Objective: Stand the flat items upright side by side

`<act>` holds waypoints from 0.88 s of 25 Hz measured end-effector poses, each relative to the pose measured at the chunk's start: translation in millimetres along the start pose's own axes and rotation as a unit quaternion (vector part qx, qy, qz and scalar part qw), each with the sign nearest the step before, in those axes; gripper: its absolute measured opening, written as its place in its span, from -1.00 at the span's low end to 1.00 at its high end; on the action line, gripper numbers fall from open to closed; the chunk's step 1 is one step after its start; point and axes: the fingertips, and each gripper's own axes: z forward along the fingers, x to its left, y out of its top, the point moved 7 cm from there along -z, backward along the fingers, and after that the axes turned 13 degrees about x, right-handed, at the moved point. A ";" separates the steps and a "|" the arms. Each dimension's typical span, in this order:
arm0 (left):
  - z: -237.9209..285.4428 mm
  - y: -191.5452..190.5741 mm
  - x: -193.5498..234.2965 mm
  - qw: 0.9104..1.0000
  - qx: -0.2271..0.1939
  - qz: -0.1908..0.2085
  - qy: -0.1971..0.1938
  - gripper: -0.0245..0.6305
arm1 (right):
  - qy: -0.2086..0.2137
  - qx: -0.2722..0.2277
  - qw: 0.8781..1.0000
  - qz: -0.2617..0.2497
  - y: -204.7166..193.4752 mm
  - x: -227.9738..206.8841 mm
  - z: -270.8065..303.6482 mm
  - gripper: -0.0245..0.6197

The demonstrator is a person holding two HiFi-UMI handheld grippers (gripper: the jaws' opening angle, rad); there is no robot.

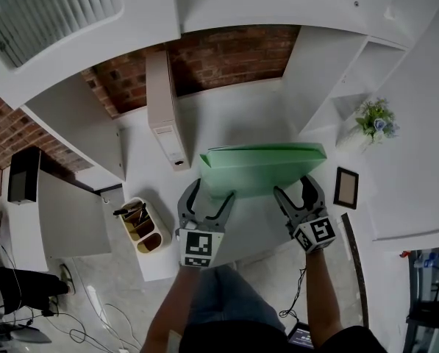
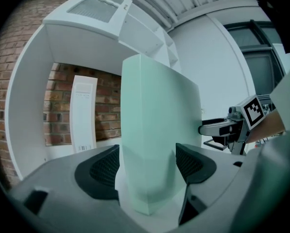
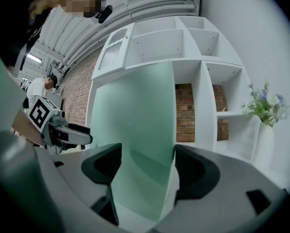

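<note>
The green folder (image 1: 263, 169) stands upright on the desk (image 1: 230, 116), to the right of the white binder (image 1: 164, 109) and well apart from it. The left tool (image 1: 212, 191) straddles the folder's end nearer the binder, its jaws apart and just beside the folder's sides. The right tool (image 1: 293, 184) is clamped on the folder's far end.

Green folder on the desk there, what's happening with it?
A person with a gripper in each hand has the green folder standing upright on the white desk. The right gripper looks clamped on one end; the left gripper straddles the other end, seemingly loose. A white binder already stands upright further back.
</note>
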 end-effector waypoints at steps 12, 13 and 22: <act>11.6 11.6 27.0 0.995 0.009 0.028 -0.099 0.15 | -0.022 0.022 0.999 0.042 5.6 24.2 -28.0 0.10; 13.5 13.0 29.3 0.993 0.009 0.032 -0.109 0.16 | -0.024 0.021 0.998 0.049 5.6 28.3 -28.2 0.10; 26.6 17.6 40.1 0.980 0.004 0.049 -0.191 0.17 | -0.034 0.018 0.996 0.084 14.4 75.4 -23.2 0.10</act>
